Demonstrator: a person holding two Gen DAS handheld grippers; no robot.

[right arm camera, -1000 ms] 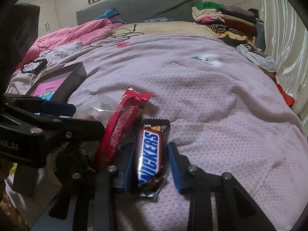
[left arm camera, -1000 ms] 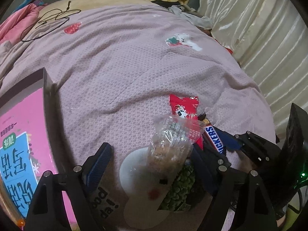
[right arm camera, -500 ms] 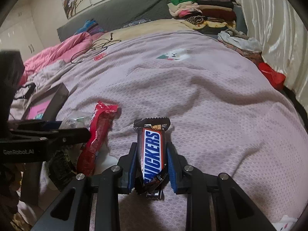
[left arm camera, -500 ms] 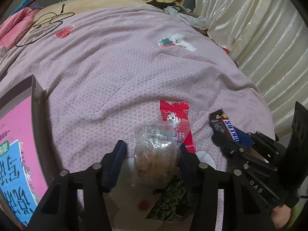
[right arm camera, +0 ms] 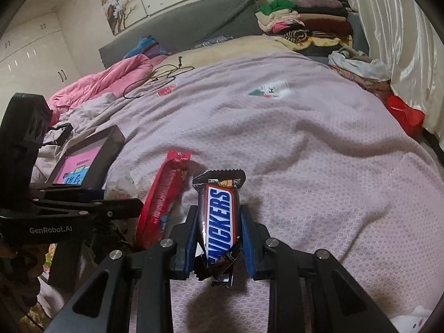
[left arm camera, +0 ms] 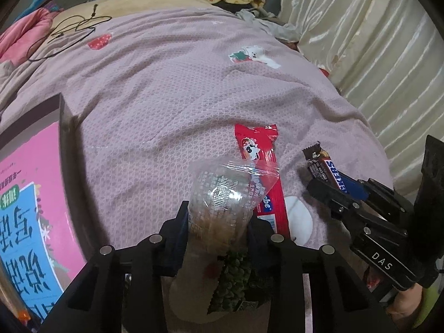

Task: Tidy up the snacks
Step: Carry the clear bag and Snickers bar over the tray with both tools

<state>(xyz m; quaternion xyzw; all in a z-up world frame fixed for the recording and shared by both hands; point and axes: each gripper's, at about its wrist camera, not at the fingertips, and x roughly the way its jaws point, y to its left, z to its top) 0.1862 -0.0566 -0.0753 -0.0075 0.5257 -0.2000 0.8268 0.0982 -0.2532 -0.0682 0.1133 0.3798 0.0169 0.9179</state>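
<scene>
Bed covered by a mauve textured blanket (left arm camera: 155, 102), snacks gathered near its lower edge. Far left: dark box (left arm camera: 65, 127) with a pink and blue printed sheet inside, standing on the blanket. Next, left gripper (left arm camera: 217, 216), jaws closing on a clear plastic snack bag (left arm camera: 222, 194) with brownish contents; the blue pads press the bag's lower part from both sides, and the bag's top sticks up past them. Beneath it: a green-patterned packet (left arm camera: 233, 280) lying on a white round patch of the blanket. Just right of the bag and partly behind it: long red packet (left arm camera: 260, 152) with a cartoon cow, flat on the blanket. Further right: right gripper (right arm camera: 219, 230), jaws pinching a Snickers bar (right arm camera: 219, 216) at its lower half, the bar pointing away from the camera with its crimped end free above the blanket. Background: black cable (left arm camera: 69, 30), pink quilt (right arm camera: 102, 83), folded clothes (right arm camera: 302, 25), cream curtain (left arm camera: 360, 41).
</scene>
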